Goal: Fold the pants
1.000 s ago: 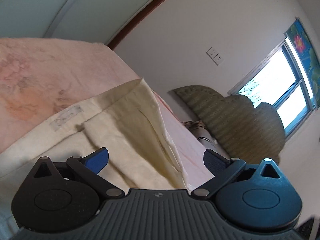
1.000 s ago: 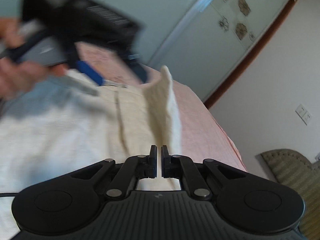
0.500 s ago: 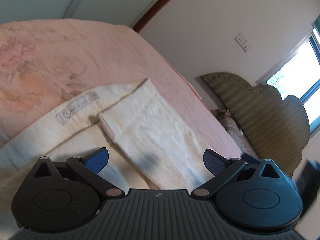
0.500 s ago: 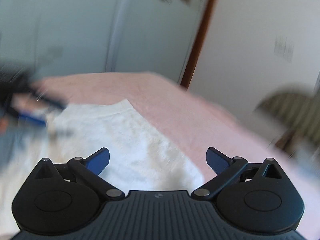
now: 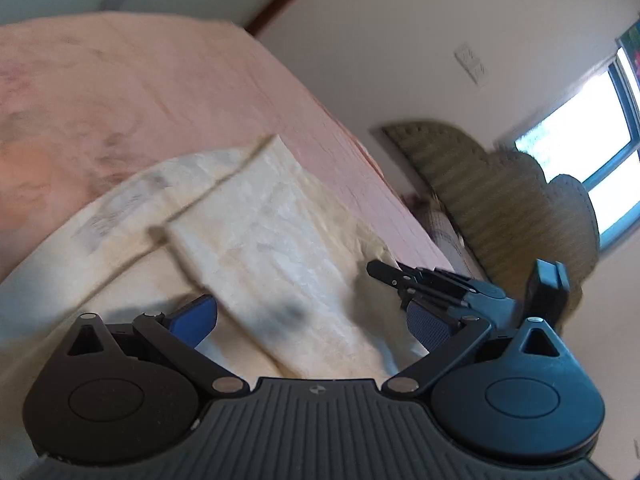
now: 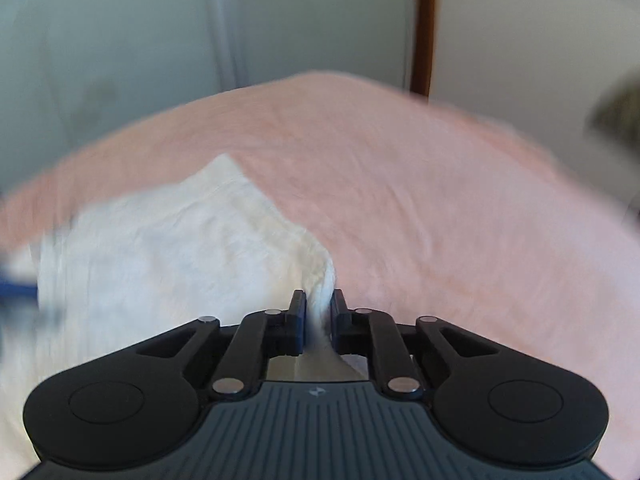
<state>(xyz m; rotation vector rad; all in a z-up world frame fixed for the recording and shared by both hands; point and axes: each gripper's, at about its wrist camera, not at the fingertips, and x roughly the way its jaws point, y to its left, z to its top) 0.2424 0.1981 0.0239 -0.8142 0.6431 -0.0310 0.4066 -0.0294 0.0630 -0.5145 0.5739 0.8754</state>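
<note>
Cream pants (image 5: 276, 248) lie on a pink bedspread (image 5: 168, 92), with a folded layer on top and a label near the waistband. My left gripper (image 5: 310, 320) is open just above the folded layer and holds nothing. My right gripper (image 6: 318, 312) is shut on the right edge of the pants (image 6: 168, 248), with a ridge of cloth pinched between its pads. The right gripper also shows in the left wrist view (image 5: 432, 288), at the pants' right edge.
The pink bedspread (image 6: 420, 200) stretches away to the right and far side. A padded olive headboard (image 5: 500, 200) stands at the right under a window (image 5: 584, 144). Pale wardrobe doors (image 6: 160, 32) stand beyond the bed.
My right gripper opened, dropped to the pants' right edge and has shut on the cloth. The raised fold has come down flat. My left gripper stays open, shifted slightly.
</note>
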